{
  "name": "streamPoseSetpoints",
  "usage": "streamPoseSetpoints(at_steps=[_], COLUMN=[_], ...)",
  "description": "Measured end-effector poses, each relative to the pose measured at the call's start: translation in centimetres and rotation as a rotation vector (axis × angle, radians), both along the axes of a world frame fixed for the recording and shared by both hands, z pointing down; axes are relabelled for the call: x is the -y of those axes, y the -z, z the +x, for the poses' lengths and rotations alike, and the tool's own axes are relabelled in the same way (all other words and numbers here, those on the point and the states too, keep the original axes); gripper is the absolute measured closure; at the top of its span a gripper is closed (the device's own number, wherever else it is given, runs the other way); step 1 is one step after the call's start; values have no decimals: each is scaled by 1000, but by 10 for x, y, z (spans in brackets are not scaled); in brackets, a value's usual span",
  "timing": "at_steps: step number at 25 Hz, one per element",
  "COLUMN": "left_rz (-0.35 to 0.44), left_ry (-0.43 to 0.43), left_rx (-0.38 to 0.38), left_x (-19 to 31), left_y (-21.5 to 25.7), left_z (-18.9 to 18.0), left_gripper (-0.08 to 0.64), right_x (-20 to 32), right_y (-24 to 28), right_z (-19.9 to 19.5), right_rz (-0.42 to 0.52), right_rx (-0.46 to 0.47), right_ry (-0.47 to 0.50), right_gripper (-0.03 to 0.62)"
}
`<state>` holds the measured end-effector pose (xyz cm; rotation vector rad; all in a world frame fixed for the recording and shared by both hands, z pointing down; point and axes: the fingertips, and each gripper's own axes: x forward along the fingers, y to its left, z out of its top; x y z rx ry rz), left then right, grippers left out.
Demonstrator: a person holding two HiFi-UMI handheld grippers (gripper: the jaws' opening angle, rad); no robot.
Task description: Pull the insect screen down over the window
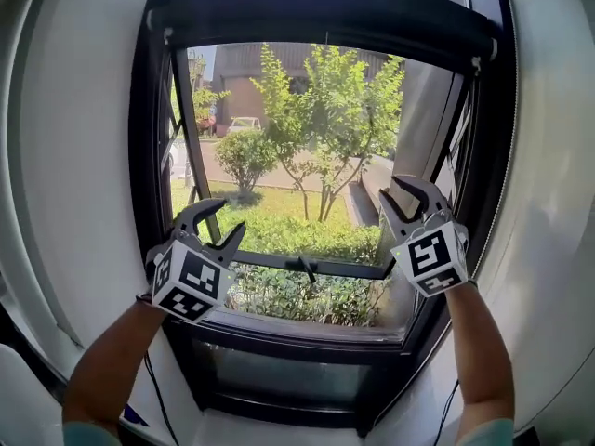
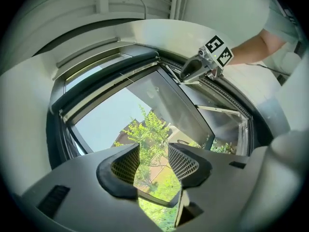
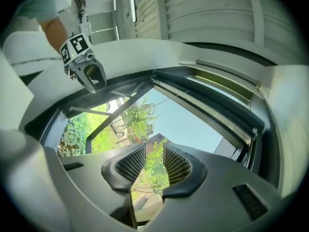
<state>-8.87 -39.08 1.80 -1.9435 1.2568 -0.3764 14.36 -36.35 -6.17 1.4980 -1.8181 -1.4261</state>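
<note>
The insect screen is rolled up in a dark cassette (image 1: 316, 17) across the top of the black-framed window (image 1: 149, 175); the same cassette runs as a dark bar in the left gripper view (image 2: 106, 88) and the right gripper view (image 3: 207, 103). My left gripper (image 1: 216, 219) is held up at the window's lower left corner, jaws apart, with only trees showing between its mesh pads (image 2: 126, 164). My right gripper (image 1: 395, 191) stands at the right side of the frame, also open and holding nothing (image 3: 154, 163). Each gripper shows in the other's view: the right gripper (image 2: 193, 74), the left gripper (image 3: 91, 79).
The sash is swung outward, with its lower bar and handle (image 1: 305, 268) between the two grippers and a stay arm (image 1: 191, 128) at the left. White curved reveals (image 1: 84, 156) flank the opening. A thin cable (image 1: 153, 388) hangs below the left arm. Shrubs and a street lie outside.
</note>
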Motion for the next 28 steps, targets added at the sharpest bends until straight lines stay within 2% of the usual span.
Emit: streamPoseSetpoints(at_steps=[5,11,15,17,23,28], left_rz=[87,179,242,267,284,263], left_ry=[97,238,336,372,492,521], left_rx=[130,260,315,326,435,444], left_x=[32,61,70,70,88,104], left_y=[78,168,219,242,283,296], left_z=[-24,-50,-67,-74,-88,-97], left_gripper=[285,202,158,150,113,107], right_x=[4,7,14,13,15,21], right_y=[91,175,201,212,239,249], right_z=[-6,7,10,10,32,51], right_rz=[126,204,242,259,260,226], right_rx=[-132,-160,-283,-320,-319,-337], right_ry=[-114,-223,-369,-409,-487,-552], right_gripper=[458,434,428,423,406,402])
